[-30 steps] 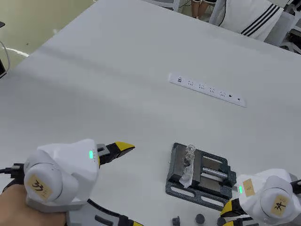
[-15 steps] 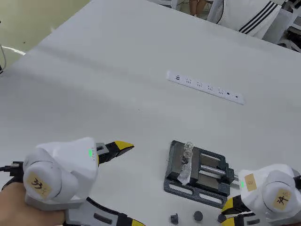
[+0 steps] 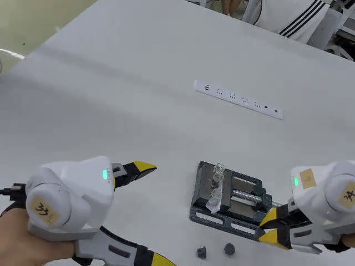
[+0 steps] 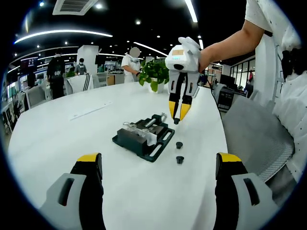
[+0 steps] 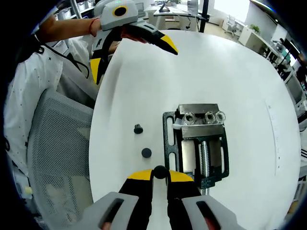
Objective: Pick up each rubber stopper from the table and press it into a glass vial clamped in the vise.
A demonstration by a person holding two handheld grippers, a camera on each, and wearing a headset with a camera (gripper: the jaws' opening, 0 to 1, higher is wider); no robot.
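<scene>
A black vise point(image 3: 244, 206) sits on the white table and clamps three open glass vials point(image 3: 216, 176) in a row point(image 5: 209, 116). Two black rubber stoppers point(image 3: 201, 252) point(image 3: 229, 249) lie on the table in front of the vise. A third stopper point(image 5: 159, 171) is pinched between the yellow tips of my right gripper point(image 5: 159, 176), which hovers near the screw end of the vise point(image 5: 196, 143). In the head view the right gripper point(image 3: 265, 228) is at the lower right. My left gripper point(image 3: 148, 213) is held wide open to the left of the vise, with nothing in it.
A white power strip point(image 3: 238, 100) lies further back on the table. A grey mesh chair point(image 5: 57, 158) stands at the near table edge. People stand beyond the far edge. Bare tabletop spreads left of and behind the vise.
Three stoppers lay on the table before; now two do. The right gripper has risen to the right with the third stopper in its tips. The left gripper has barely moved.
</scene>
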